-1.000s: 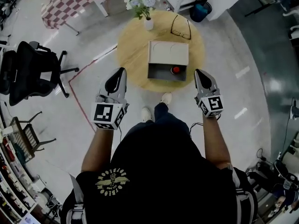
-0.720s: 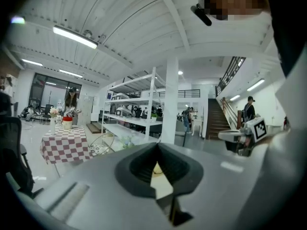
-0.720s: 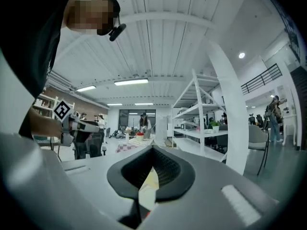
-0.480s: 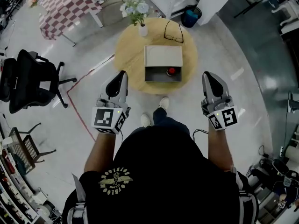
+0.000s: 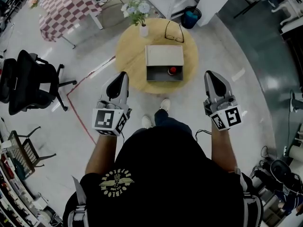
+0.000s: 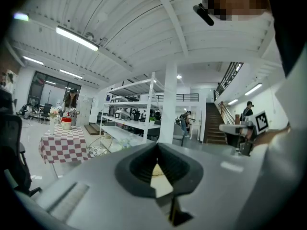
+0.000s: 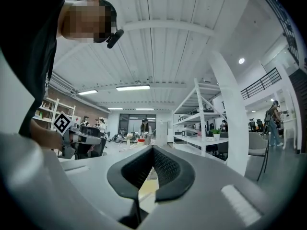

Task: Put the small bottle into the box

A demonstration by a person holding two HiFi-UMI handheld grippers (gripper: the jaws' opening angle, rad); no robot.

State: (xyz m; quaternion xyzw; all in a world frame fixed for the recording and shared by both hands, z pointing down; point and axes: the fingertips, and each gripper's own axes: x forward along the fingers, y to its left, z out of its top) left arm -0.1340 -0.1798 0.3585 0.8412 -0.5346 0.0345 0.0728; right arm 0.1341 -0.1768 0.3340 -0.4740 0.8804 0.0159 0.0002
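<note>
Since the view a second earlier, the right grey hand-held two-jaw gripper (image 5: 209, 74) has swung outward. The round wooden table (image 5: 130, 56) now sits higher in the head view, as if the person had drawn back. Both tools hover over the floor, short of the table's near edge. The left grey two-jaw gripper (image 5: 124, 74) has its jaws pressed together with nothing between them; the right is likewise clenched and empty. The small red-capped bottle (image 5: 172, 70) sits inside the open beige box with grey interior (image 5: 164, 56), toward its right side. On this evidence the placing appears done, and little seems left. Black-framed spectacles (image 5: 173, 31) and a white vase of flowers (image 5: 143, 30) lie beyond the box.
</note>
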